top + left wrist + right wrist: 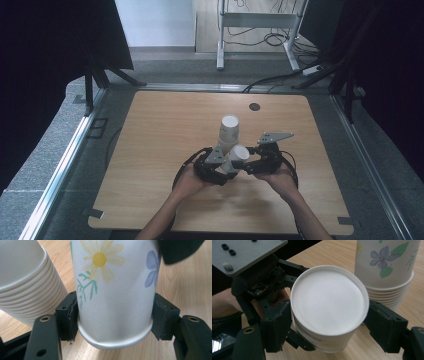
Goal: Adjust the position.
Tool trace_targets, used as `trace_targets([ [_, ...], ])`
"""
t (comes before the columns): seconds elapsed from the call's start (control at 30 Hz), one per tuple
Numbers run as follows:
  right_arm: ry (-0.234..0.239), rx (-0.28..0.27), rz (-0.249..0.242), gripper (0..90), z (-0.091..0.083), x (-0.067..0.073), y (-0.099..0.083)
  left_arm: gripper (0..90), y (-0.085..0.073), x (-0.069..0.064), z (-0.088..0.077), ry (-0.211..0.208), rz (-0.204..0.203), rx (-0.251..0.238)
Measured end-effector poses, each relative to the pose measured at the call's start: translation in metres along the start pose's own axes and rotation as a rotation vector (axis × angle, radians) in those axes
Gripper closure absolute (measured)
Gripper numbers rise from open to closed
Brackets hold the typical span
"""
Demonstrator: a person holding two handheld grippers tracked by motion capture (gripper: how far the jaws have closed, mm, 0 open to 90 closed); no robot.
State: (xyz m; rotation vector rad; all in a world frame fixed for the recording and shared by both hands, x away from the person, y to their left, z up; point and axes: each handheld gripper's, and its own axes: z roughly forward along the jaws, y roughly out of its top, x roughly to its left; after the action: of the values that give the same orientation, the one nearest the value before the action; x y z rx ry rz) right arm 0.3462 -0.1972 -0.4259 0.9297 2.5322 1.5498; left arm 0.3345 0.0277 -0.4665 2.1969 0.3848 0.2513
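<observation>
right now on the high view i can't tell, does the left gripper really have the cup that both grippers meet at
Observer: Yes, the left gripper clamps the flowered cup from both sides, just above its rolled rim.
Operator: and the right one
Observer: The right gripper has its jaws either side of that cup's closed base. I cannot tell whether they press.
Operator: and the stack behind
Observer: The stack stands rims down and has a flower print too.

Even, soft overhead light on the pale wooden table (165, 135); dark surroundings. The gripper views are sharp, with faint shadows and no glare.
</observation>
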Motion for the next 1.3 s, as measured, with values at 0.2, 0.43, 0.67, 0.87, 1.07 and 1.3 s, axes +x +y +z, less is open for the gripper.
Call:
trace_targets([
  [0.2, 0.001, 0.039, -0.045, 21.7, -0.008, 0.002, 0.003, 33.3, 0.000, -0.001, -0.002, -0.025, 0.034, 0.045],
  [0.43, 0.009, 0.099, -0.107, 21.0, -0.015, 0.006, 0.007, 33.3, 0.000, -0.002, -0.003, -0.050, 0.052, 0.069],
  [0.67, 0.027, 0.158, -0.149, 20.3, -0.016, 0.008, 0.007, 33.2, 0.000, -0.005, -0.002, -0.081, 0.083, 0.093],
  [0.87, 0.046, 0.214, -0.181, 20.2, -0.013, 0.008, 0.008, 33.2, 0.001, -0.006, -0.003, -0.109, 0.115, 0.114],
  [1.07, 0.064, 0.260, -0.205, 20.7, -0.011, 0.009, 0.011, 33.2, 0.004, -0.008, -0.002, -0.132, 0.142, 0.130],
  [1.3, 0.084, 0.322, -0.235, 23.7, -0.007, 0.012, 0.013, 33.1, 0.006, -0.010, 0.001, -0.147, 0.161, 0.145],
])
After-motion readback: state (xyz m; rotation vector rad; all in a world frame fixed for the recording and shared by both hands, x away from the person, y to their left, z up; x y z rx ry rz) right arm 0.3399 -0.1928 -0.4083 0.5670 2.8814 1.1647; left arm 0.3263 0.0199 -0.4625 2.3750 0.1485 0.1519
